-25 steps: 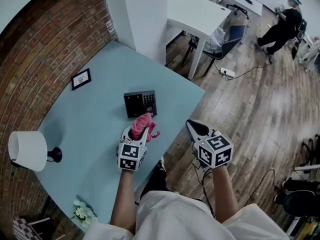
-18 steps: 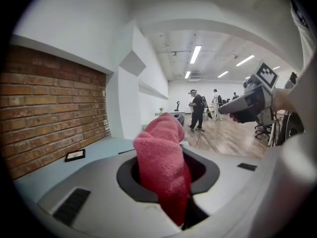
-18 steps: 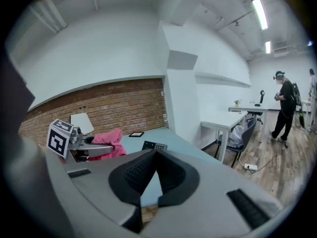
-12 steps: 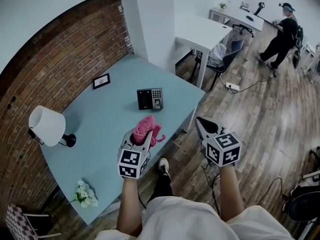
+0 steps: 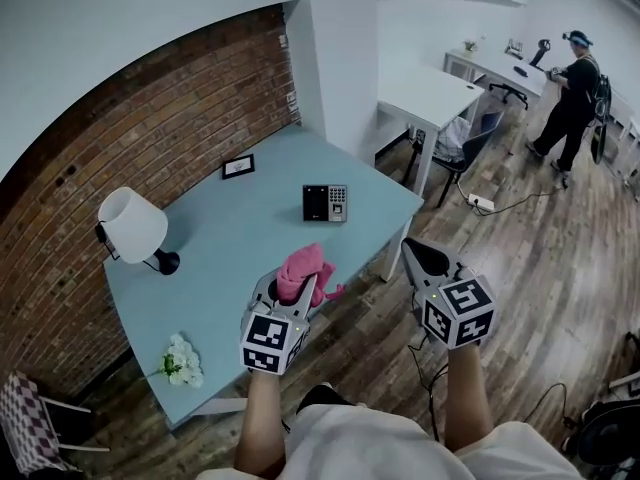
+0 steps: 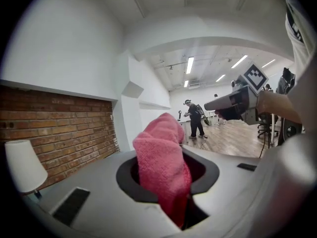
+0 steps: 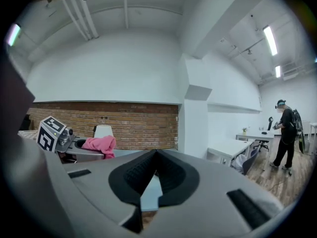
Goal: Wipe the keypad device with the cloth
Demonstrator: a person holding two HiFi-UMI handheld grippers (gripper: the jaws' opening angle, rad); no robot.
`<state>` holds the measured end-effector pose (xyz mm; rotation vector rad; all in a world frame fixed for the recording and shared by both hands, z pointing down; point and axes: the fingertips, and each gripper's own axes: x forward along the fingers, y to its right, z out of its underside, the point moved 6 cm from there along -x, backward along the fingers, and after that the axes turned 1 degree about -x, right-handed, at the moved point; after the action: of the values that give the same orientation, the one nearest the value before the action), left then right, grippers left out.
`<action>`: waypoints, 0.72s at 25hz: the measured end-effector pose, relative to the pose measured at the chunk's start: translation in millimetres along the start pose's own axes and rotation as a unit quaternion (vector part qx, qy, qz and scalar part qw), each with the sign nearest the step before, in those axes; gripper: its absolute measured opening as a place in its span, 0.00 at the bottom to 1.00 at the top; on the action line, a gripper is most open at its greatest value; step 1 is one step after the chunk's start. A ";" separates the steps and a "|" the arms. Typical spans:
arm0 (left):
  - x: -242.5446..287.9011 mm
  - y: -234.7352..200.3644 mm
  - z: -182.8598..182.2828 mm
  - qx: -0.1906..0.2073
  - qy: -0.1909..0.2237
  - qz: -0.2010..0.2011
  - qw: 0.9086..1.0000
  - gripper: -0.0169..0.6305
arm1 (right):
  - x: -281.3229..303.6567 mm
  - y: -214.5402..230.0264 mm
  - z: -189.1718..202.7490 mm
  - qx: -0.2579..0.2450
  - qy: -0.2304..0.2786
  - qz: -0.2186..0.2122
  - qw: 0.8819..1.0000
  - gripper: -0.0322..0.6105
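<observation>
Left gripper is clamped on the pink cloth; the cloth stands up between the jaws in a bunched fold and spills over their tips; in the head view it hangs at the near edge of the blue table, seemingly just above the tabletop, though the height is hard to judge from this angle. Right gripper has its jaws pressed together at the tips with nothing between them; it sits off the table's right corner, over the wooden floor, well apart from the left one.

Keypad lies flat on the far right part of the table, near the corner, dark panel to the left and keys to the right; it is apart from both grippers, with bare tabletop between it and the cloth.

Beyond it a small frame stands near the brick wall; a lamp with a white shade stands at the table's left; white flowers lie at the near left corner.

A person stands far off by a white desk.
</observation>
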<state>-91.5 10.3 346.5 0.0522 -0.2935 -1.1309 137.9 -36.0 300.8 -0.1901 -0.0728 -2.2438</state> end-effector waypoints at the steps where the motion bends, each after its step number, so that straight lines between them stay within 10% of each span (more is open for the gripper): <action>1: -5.7 1.2 -2.4 0.000 0.002 -0.002 1.000 0.23 | -3.2 -3.7 -1.7 -0.004 0.001 -0.001 1.000 0.08; 18: -53.6 17.4 -13.6 0.005 0.018 -0.005 1.000 0.23 | -29.5 -43.5 -0.4 -0.043 -0.007 -0.013 0.999 0.08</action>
<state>-93.6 64.4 325.8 0.0831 -0.2675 -1.1371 122.3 14.0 296.2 -0.2515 0.0142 -2.2727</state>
